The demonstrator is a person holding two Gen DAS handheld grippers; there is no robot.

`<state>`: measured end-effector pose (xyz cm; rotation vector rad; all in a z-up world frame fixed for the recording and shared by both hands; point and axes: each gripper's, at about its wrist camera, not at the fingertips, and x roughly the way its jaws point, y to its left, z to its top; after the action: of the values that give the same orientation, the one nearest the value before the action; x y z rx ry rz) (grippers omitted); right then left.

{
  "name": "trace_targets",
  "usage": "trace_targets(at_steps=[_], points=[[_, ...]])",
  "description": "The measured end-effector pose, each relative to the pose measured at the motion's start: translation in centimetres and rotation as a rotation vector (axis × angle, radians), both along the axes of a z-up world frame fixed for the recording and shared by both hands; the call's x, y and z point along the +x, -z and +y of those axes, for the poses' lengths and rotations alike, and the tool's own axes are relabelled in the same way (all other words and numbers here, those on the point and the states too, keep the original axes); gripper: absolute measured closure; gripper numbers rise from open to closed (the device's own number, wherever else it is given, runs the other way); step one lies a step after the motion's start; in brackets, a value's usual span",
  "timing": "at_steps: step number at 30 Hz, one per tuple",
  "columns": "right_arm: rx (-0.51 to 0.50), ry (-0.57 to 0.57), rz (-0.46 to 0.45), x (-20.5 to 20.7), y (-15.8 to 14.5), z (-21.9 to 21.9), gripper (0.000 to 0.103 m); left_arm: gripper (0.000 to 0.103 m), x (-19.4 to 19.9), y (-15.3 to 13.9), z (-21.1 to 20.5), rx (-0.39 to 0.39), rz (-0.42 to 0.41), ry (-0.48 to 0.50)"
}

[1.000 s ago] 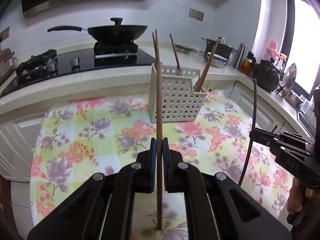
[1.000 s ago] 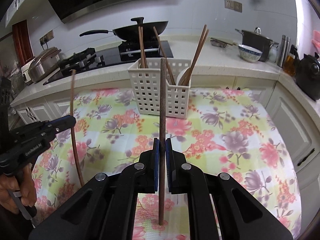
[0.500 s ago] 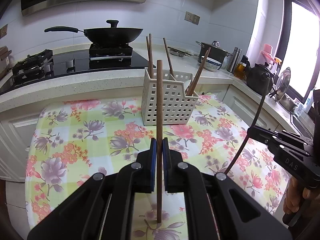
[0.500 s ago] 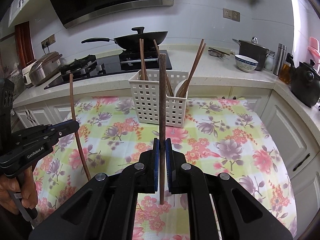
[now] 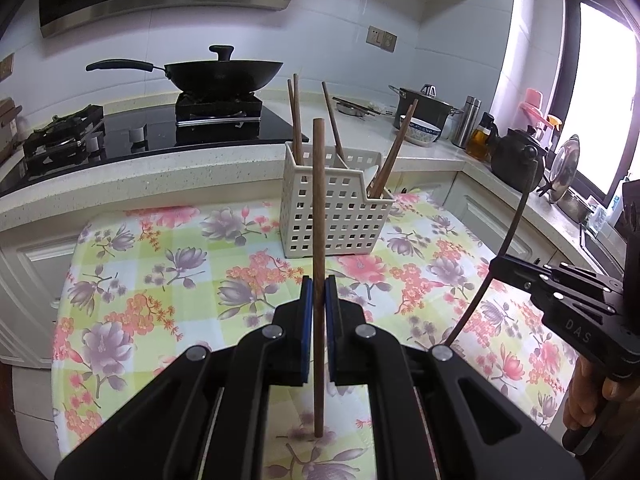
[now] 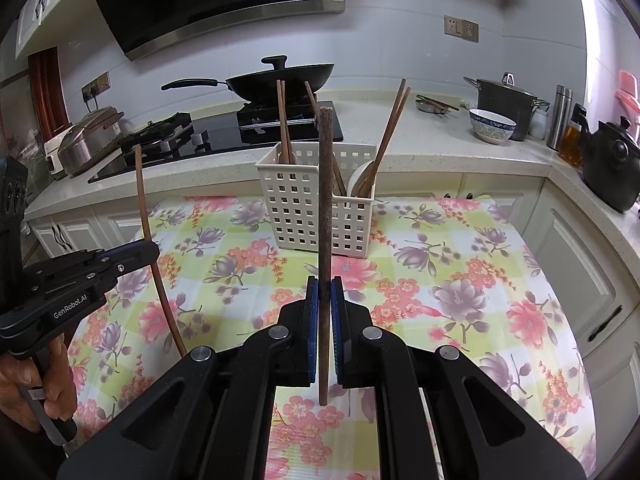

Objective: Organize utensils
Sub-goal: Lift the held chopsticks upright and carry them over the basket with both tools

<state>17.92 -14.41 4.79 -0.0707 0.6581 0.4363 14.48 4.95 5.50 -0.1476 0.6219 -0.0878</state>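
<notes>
My left gripper (image 5: 316, 296) is shut on a brown chopstick (image 5: 319, 208) held upright above the floral tablecloth. My right gripper (image 6: 325, 296) is shut on a darker chopstick (image 6: 325, 200), also upright. Each gripper shows in the other's view: the right one (image 5: 498, 264) at the right, the left one (image 6: 154, 246) at the left with its chopstick (image 6: 150, 240). A white perforated utensil basket (image 5: 336, 208) stands at the table's far side, also in the right wrist view (image 6: 316, 208). It holds several chopsticks (image 6: 390, 136) and a white spoon (image 6: 360, 180). Both grippers are well short of it.
The table (image 5: 160, 264) has a floral cloth and butts against a counter (image 5: 140, 176). On the counter are a stove with a black wok (image 5: 224, 74), a pot (image 6: 506, 98), a bowl (image 6: 492, 126), a black kettle (image 6: 612, 168) and a rice cooker (image 6: 86, 140).
Both grippers have pulled back and risen a little from the basket, which looks smaller and farther now. Each still holds its chopstick upright.
</notes>
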Motion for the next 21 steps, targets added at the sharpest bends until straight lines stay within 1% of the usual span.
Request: trace_targets(at_steps=[8,21], points=[[0.001,0.004,0.0,0.03,-0.02,-0.11,0.095,0.097,0.21,-0.54,-0.45,0.018,-0.01,0.013],[0.003,0.012,-0.002,0.28,0.05,-0.34,0.095,0.097,0.5,-0.46,-0.55,0.016,-0.009,0.019]])
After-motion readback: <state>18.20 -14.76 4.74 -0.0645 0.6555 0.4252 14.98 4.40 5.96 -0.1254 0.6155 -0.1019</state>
